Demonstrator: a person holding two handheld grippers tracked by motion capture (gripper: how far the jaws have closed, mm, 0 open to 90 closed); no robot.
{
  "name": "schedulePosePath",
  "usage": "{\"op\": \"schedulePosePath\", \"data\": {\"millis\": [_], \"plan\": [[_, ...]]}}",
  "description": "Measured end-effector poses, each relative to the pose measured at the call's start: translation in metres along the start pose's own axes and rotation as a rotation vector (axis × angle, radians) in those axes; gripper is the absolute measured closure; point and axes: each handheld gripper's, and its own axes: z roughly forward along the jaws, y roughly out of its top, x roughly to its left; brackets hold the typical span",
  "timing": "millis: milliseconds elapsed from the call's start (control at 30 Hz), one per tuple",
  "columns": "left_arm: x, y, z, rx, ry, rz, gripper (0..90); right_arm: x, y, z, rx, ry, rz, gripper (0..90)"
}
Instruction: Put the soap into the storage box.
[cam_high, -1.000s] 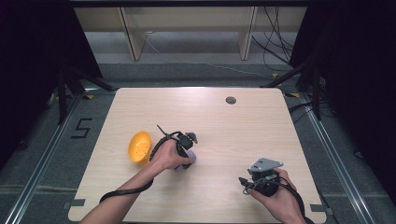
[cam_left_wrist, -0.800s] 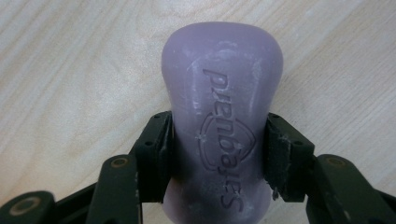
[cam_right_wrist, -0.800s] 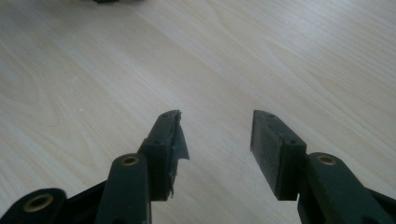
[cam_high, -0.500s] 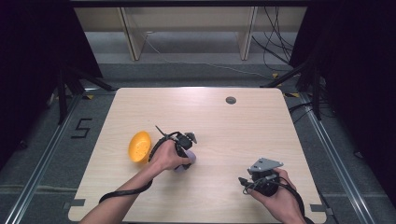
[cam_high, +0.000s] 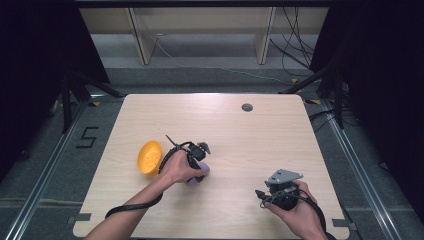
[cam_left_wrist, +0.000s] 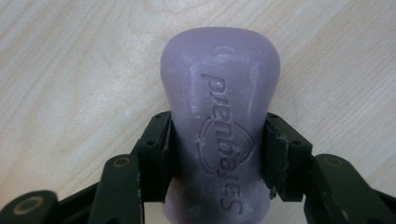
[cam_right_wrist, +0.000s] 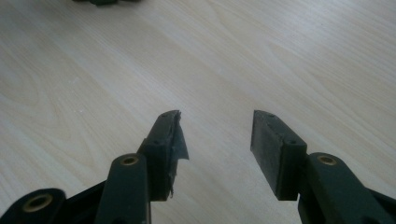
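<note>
A purple bar of soap (cam_left_wrist: 219, 116) with embossed lettering lies on the wooden table (cam_high: 240, 140). My left gripper (cam_left_wrist: 217, 154) is shut on its narrow waist, one pad on each side. In the high view the left gripper (cam_high: 196, 166) and the soap (cam_high: 201, 178) sit left of the table's middle, next to an orange bowl (cam_high: 149, 157). My right gripper (cam_high: 260, 194) rests near the front right of the table. In its own view the right gripper (cam_right_wrist: 215, 126) is open over bare wood with nothing between its pads.
A small dark round grommet (cam_high: 247, 107) sits near the table's far edge. Cables trail from both grippers toward the front edge. Dark floor and metal frame rails surround the table.
</note>
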Motion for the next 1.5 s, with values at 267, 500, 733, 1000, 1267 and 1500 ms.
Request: {"op": "schedulePosePath", "data": {"millis": [267, 500, 733, 1000, 1267, 1500], "plan": [[-0.002, -0.002, 0.000, -0.026, -0.003, 0.002, 48.4, 0.000, 0.000, -0.001, 0.000, -0.001, 0.004, 52.7], [-0.004, -0.003, -0.001, -0.035, 0.003, 0.005, 48.6, 0.000, 0.000, -0.001, -0.002, -0.003, 0.000, 52.6], [-0.002, -0.004, -0.006, -0.038, 0.001, 0.006, 48.6, 0.000, 0.000, -0.001, 0.001, -0.001, 0.004, 52.6], [-0.002, -0.006, -0.013, -0.078, 0.003, -0.001, 48.6, 0.000, 0.000, -0.001, -0.002, -0.004, 0.000, 52.5], [-0.001, -0.007, -0.018, -0.122, -0.003, -0.012, 48.7, 0.000, 0.000, -0.001, -0.003, -0.004, 0.000, 52.5], [-0.001, -0.010, -0.022, -0.166, 0.006, -0.015, 48.7, -0.001, 0.000, -0.001, -0.004, -0.004, 0.001, 52.5]]}}
